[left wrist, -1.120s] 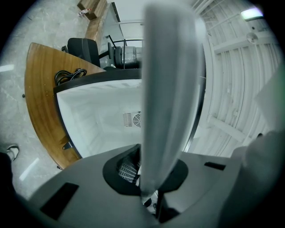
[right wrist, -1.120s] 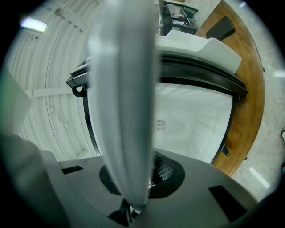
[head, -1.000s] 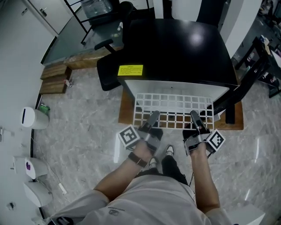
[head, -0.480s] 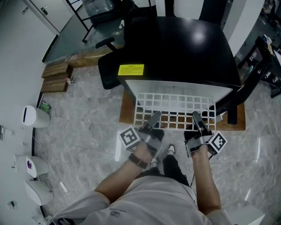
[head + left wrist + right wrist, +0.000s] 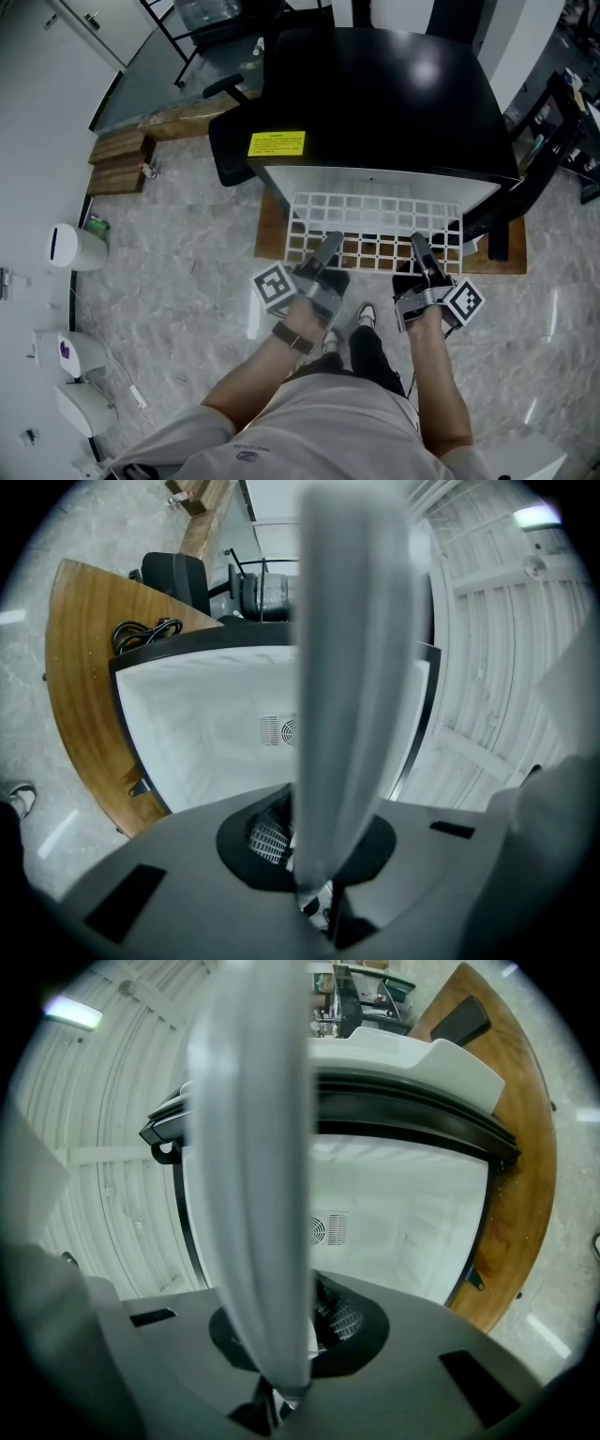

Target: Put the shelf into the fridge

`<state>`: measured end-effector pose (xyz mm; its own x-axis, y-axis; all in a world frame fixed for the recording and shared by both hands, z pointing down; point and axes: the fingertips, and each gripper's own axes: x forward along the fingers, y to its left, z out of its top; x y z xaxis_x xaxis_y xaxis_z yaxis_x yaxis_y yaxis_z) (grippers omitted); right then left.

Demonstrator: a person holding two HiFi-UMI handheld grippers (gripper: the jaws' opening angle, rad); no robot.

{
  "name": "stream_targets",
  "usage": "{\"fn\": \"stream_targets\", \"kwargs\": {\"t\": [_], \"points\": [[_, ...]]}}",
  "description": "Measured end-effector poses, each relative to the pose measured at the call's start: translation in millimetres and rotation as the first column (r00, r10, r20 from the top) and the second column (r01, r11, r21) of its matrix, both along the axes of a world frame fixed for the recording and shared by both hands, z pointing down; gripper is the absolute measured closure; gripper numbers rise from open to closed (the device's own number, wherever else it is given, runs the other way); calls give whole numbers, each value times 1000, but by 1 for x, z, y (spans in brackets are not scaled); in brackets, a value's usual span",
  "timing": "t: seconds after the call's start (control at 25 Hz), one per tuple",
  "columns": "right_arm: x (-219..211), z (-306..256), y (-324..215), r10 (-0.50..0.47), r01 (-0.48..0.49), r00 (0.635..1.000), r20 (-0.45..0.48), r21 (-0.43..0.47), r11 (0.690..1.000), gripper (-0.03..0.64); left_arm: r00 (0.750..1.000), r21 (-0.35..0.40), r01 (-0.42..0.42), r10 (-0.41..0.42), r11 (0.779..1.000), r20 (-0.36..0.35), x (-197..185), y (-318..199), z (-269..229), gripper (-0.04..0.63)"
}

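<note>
- Clamping the near edge of the white wire shelf (image 5: 375, 217), the left gripper (image 5: 329, 246) and the right gripper (image 5: 418, 247) are each holding it with jaws shut tight on the rim. The left one is gripping toward the shelf's left end, the right one toward its right end.
- In both gripper views the shelf's edge is showing as a blurred pale bar running straight out from between the closed jaws.
- The shelf is lying roughly level above the wooden platform (image 5: 270, 234), with its far edge reaching the open front of the fridge (image 5: 384, 94).
- The black fridge is standing open on that platform, showing its white inside and a small vent (image 5: 279, 731) on the back wall.
- The door (image 5: 497, 667) is swinging wide at the person's right, showing its ribbed white inner face.
- A yellow label (image 5: 277, 144) is sitting on the fridge top near its front left corner.
</note>
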<state>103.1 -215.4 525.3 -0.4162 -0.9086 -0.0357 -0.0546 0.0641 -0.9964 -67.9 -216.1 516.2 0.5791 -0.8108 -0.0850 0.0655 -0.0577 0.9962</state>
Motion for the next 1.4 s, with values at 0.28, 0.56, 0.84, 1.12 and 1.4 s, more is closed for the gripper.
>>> {"fn": "stream_targets", "kwargs": {"t": [0.28,0.56,0.84,1.12,1.4], "points": [[-4,0,-23,-32,31,999,17,22,999,571,1000,-7,23,-23,1000,-4,-3,-16,3,568],[-4,3,-23,-29,28,999,14,42,999,571,999,28,35,-35,999,3,-3,-17,8,568],[-3,1,-48,-18,18,1000,-7,43,999,571,998,40,61,-62,997,15,-4,-44,7,568],[-3,4,-60,-8,10,999,-32,56,998,569,995,50,99,-100,994,23,-5,-57,10,568],[-1,3,-89,-5,7,999,-49,48,999,569,990,40,139,-140,989,28,-5,-85,6,568]]}}
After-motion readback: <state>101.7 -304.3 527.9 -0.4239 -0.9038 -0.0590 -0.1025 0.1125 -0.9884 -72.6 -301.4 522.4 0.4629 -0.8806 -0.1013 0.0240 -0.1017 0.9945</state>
